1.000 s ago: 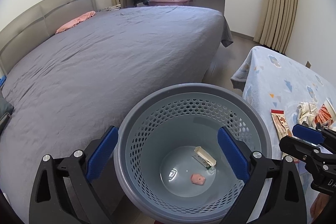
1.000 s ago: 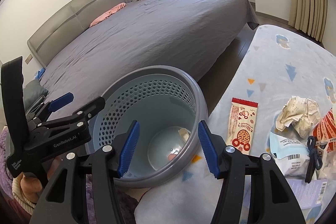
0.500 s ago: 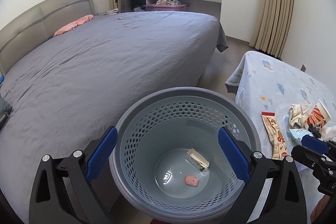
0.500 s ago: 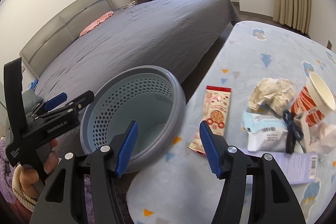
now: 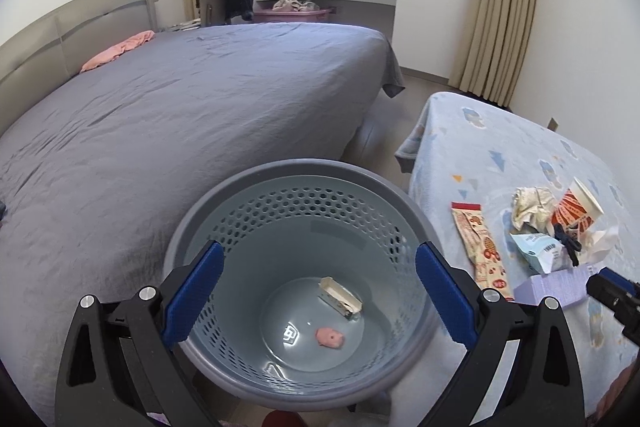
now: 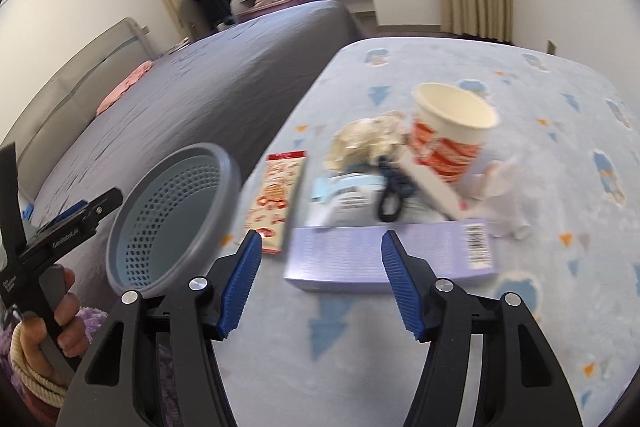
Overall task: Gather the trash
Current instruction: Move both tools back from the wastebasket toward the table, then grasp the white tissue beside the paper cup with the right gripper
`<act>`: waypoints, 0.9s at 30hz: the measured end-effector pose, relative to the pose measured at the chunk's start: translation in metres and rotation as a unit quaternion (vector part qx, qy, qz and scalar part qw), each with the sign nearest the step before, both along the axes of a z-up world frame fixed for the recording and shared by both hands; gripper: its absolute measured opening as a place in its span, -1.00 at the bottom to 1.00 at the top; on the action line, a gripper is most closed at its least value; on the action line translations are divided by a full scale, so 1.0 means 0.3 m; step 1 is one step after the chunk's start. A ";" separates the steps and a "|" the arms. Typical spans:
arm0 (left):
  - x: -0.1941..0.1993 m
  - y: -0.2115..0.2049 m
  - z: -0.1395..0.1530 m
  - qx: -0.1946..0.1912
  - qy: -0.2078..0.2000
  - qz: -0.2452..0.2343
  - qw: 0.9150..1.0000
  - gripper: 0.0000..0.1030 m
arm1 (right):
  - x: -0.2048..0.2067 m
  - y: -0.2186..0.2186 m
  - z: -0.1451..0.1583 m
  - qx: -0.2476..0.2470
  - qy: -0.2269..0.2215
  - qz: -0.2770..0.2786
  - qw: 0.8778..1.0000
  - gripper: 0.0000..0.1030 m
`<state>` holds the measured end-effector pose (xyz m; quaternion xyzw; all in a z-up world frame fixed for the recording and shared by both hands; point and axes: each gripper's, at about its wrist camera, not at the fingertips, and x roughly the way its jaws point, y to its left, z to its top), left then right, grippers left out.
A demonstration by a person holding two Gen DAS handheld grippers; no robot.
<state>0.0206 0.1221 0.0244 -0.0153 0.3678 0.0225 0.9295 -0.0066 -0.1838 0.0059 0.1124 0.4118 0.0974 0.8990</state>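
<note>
A grey-blue perforated basket [image 5: 300, 167] holds a small carton scrap [image 5: 340, 297] and a pink bit [image 5: 330, 337]. My left gripper [image 5: 318, 251] hangs open over the basket's mouth, nothing pressed between its pads. On the blue patterned table lies a trash heap: a lilac box [image 6: 392, 255], a red-white snack wrapper [image 6: 276, 199], a pale blue packet [image 6: 344, 195], crumpled paper [image 6: 368, 139], a paper cup [image 6: 452, 131] and a black tie [image 6: 392, 191]. My right gripper [image 6: 320, 239] is low over the table, jaws opening, tips just short of the lilac box, gripping nothing.
A large grey bed [image 5: 180, 115] fills the left. A narrow strip of floor runs between the bed and the table [image 6: 560, 307]. White tissue [image 6: 504, 203] lies right of the cup. A hand [image 6: 60, 327] holds the left gripper beside the basket.
My right gripper has swung right, from over the basket to the trash heap on the table, and its jaws stand wider. The basket has slid slightly left in the left wrist view.
</note>
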 end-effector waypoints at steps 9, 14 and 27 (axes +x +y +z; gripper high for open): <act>-0.014 -0.110 -0.007 -0.001 0.002 -0.039 0.999 0.85 | -0.043 -0.229 -0.002 -0.025 0.004 -0.074 0.997 0.18; -0.011 -0.158 -0.015 0.004 0.004 -0.054 0.999 0.86 | -0.012 -0.302 -0.012 -0.046 0.016 -0.082 0.995 0.18; 0.000 -0.212 -0.044 0.024 0.013 -0.067 0.997 0.86 | 0.189 -0.321 -0.108 -0.059 0.049 -0.089 0.993 0.18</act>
